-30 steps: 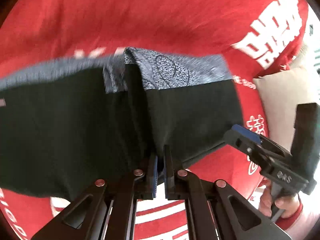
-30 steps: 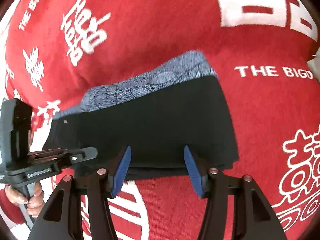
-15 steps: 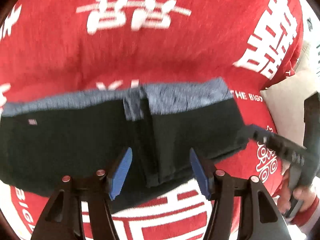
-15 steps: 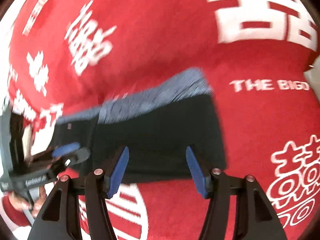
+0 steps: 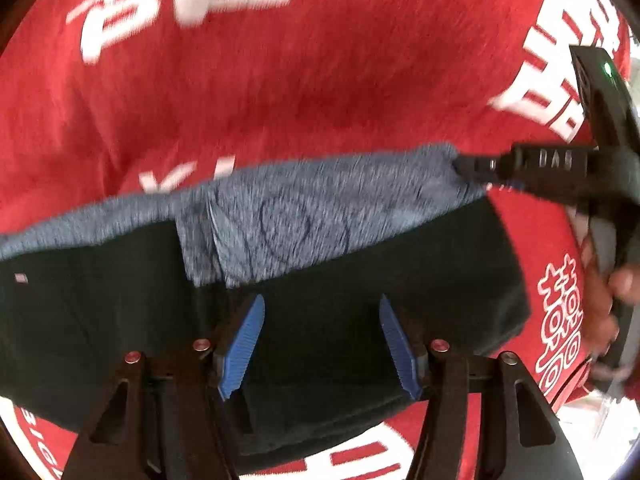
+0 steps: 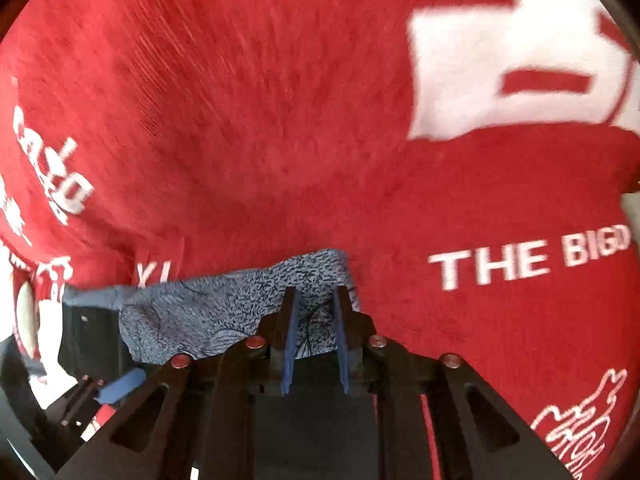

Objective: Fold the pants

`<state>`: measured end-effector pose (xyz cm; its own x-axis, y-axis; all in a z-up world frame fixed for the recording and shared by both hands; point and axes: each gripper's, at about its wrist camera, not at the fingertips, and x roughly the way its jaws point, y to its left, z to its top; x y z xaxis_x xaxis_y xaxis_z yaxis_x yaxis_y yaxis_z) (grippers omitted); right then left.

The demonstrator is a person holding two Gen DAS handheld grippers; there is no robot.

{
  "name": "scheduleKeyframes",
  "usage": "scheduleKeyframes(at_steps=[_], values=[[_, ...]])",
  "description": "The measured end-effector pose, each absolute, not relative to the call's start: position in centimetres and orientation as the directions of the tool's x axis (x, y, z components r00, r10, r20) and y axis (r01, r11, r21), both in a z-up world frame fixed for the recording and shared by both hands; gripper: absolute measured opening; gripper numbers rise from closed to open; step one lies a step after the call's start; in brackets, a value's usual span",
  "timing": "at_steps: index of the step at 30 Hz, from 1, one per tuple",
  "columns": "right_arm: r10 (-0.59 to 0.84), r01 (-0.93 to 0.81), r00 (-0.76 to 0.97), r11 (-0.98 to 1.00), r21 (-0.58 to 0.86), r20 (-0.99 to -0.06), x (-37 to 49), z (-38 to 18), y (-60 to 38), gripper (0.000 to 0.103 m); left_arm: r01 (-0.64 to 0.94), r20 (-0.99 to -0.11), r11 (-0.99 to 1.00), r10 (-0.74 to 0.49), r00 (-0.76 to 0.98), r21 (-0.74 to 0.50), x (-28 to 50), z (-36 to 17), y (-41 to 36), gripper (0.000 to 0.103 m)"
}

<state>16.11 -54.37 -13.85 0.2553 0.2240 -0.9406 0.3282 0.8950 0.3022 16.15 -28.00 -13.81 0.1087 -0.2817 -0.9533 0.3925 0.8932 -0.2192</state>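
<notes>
Right wrist view: the right gripper (image 6: 314, 336), jaws narrowing, straddled the black pants' blue-grey patterned waistband (image 6: 224, 304) corner; it needed both layers before lifting; the left gripper (image 5: 320, 344) hung half-open, empty.

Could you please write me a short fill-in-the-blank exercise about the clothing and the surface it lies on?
The pants lie on a ___ blanket.
The blanket's lettering is ___.
Below their blue-grey patterned waistband, the pants are ___.
Missing words: red; white; black.
</notes>
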Motion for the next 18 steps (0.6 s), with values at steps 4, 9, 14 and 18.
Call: scheduleKeyframes(at_steps=[4, 9, 14, 18], values=[[0.262, 0.32, 0.259, 0.885, 0.339, -0.93, 15.8, -13.9, -55.5, 0.033, 0.432, -0.955, 0.881, -0.271, 0.125, -0.193, 15.3, -14.0, -28.1, 0.061], [0.388, 0.319, 0.26, 0.83, 0.458, -0.884, 14.8, -15.1, -57.4, 0.049, 0.433, -0.95, 0.877, -0.287, 0.128, -0.207, 15.2, -14.2, -27.7, 0.061], [0.423, 0.326, 0.236, 0.814, 0.482, -0.875, 15.6, -16.2, -57.4, 0.028, 0.453, -0.954, 0.872, -0.27, 0.134, -0.183, 14.4, -14.2, -28.4, 0.061], [0.387, 0.375, 0.255, 0.805, 0.459, -0.886, 14.5, -15.9, -58.3, 0.021, 0.437, -0.954, 0.875, -0.28, 0.107, -0.208, 15.4, -14.1, -29.0, 0.061]])
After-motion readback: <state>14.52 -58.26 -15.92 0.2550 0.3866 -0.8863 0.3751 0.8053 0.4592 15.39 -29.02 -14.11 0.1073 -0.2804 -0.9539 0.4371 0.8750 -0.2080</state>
